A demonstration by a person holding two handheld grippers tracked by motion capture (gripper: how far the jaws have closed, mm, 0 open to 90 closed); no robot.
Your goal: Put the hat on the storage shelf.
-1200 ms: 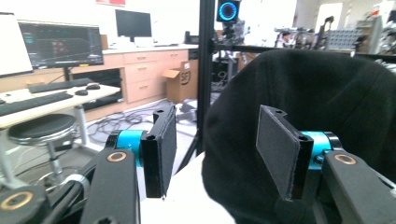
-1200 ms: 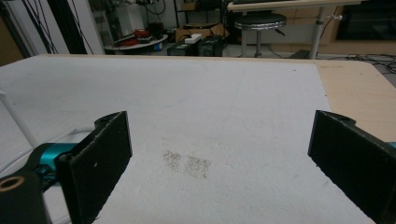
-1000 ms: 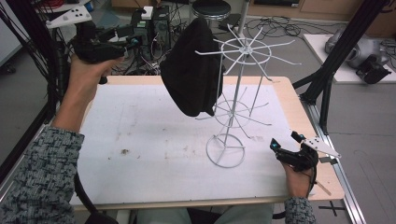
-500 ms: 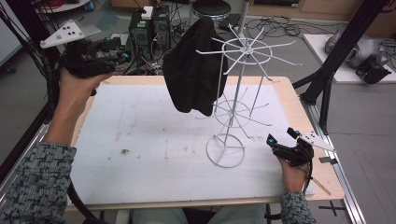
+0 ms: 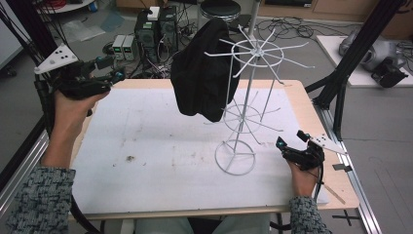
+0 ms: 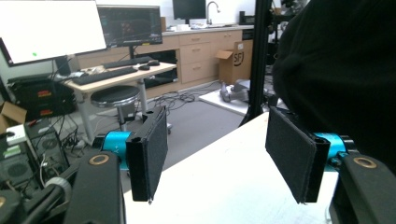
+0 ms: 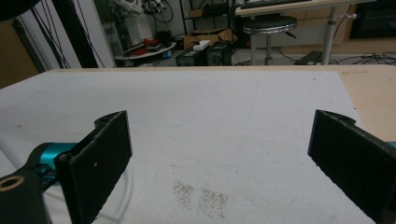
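At the ten o'clock corner of the table (image 5: 160,146), your left gripper (image 5: 113,69) hangs above the table edge and points toward the black cloth (image 5: 202,80). Its jaws have just been opening, and nothing is between them; they stand apart with a clear gap. From the left gripper view you see the two black pads (image 6: 289,154) with the white surface between them, and the cloth fills the upper side at about two o'clock, near the far pad but not touching it.

The cloth hangs on the white wire rack (image 5: 246,105), which stands a little toward three o'clock from the table centre. The cloth drapes from the upper ring of prongs, on the nine o'clock side of the rack, and it does not reach the table.

Your right gripper (image 5: 292,140) rests low at about four o'clock, just beside the round base of the rack. Its jaws are wide apart and empty, with bare white table between them in the right gripper view.
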